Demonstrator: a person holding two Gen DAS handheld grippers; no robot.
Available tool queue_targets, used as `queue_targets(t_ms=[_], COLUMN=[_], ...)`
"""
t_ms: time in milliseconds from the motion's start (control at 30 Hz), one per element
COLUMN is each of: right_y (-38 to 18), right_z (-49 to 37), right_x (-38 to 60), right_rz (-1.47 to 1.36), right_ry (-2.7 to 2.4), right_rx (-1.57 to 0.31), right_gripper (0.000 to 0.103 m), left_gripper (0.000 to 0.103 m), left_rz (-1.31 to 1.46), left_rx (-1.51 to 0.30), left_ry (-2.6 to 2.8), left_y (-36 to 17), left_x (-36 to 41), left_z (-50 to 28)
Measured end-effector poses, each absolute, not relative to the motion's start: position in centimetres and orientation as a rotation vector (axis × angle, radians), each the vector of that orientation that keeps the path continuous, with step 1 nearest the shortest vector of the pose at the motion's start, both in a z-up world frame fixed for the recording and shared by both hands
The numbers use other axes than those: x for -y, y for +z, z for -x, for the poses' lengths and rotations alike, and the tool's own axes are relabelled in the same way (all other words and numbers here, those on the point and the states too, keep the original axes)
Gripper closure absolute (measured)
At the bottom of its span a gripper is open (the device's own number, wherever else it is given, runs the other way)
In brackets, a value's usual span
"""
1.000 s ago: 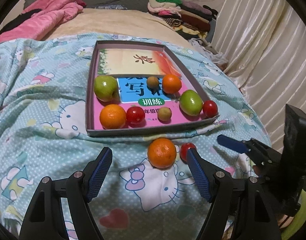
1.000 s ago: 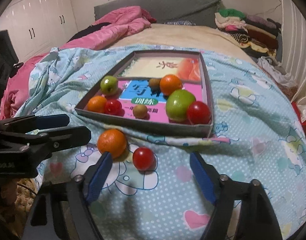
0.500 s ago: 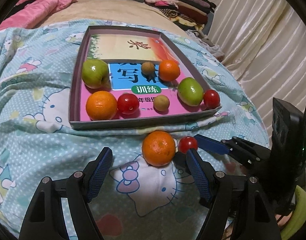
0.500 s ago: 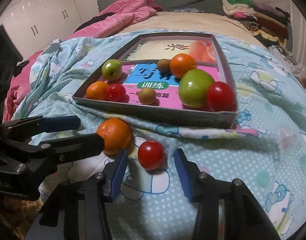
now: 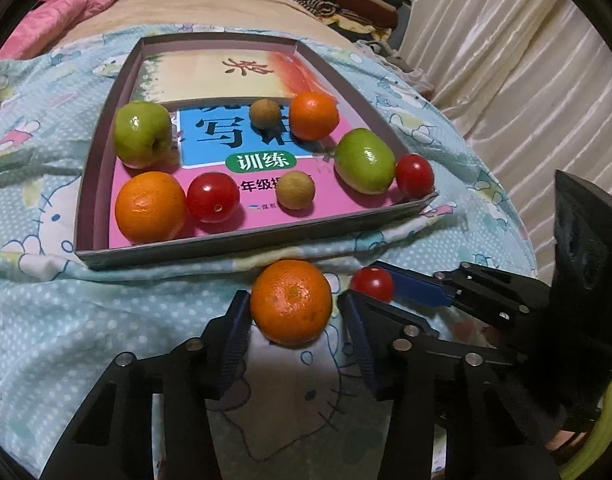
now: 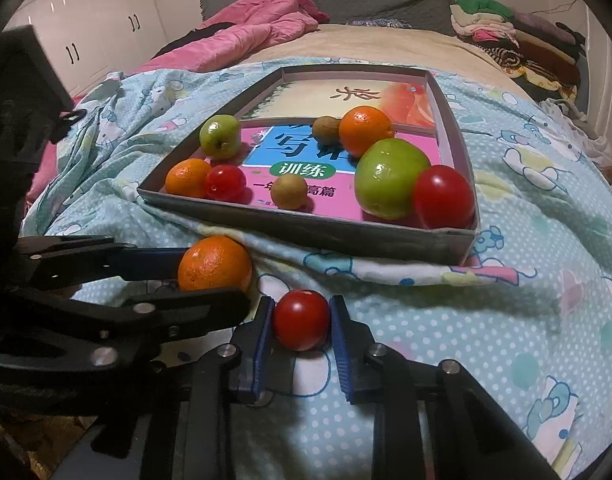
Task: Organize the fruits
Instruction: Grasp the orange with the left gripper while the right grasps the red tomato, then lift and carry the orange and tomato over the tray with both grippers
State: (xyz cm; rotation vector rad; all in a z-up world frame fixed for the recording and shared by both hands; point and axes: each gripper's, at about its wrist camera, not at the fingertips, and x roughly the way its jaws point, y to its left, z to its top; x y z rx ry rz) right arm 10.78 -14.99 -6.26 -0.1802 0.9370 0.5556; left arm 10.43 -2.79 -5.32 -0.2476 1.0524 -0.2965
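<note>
A shallow grey box tray (image 5: 242, 244) (image 6: 306, 227) lies on the Hello Kitty bedspread and holds several fruits: oranges, green apples, red tomatoes, small brown fruits. In front of it an orange (image 5: 291, 302) (image 6: 215, 264) lies on the bedspread between the pads of my left gripper (image 5: 294, 322), which touch or nearly touch its sides. Beside it a red tomato (image 6: 302, 320) (image 5: 373, 283) sits between the blue pads of my right gripper (image 6: 302, 326), which press its sides. Both fruits rest on the bedspread.
The bedspread (image 5: 66, 320) is wrinkled around the tray. A pink quilt (image 6: 246, 40) lies at the far left of the bed, a pile of folded clothes (image 6: 506, 28) at the far right. Curtains (image 5: 526, 80) hang on the right. The two grippers sit side by side, close together.
Both grippers moved forward and down and narrowed: the left around the loose orange, the right onto the loose tomato. The fruits in the tray have not moved.
</note>
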Motion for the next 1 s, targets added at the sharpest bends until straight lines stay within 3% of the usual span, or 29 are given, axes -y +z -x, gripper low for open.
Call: queue_targets(t_ms=[67,1000], right_y=[-6.2,-3.0], right_z=[-10.8,-9.7], right_x=[15.1,16.3], right_rz=[0.176,0.065], right_ry=[0.554,0.626], right_rx=[-0.938,-0.83], right_gripper=[0.075,0.075], left_gripper=[0.061,0.062], left_rz=[0.248,0.253], left_rx=[-1.051,-0.934], left_ry=[-0.294,-0.231], left_y=[-5.5,-1.2], left_x=[2.7,-1.2], left_z=[-10.6,-7.7])
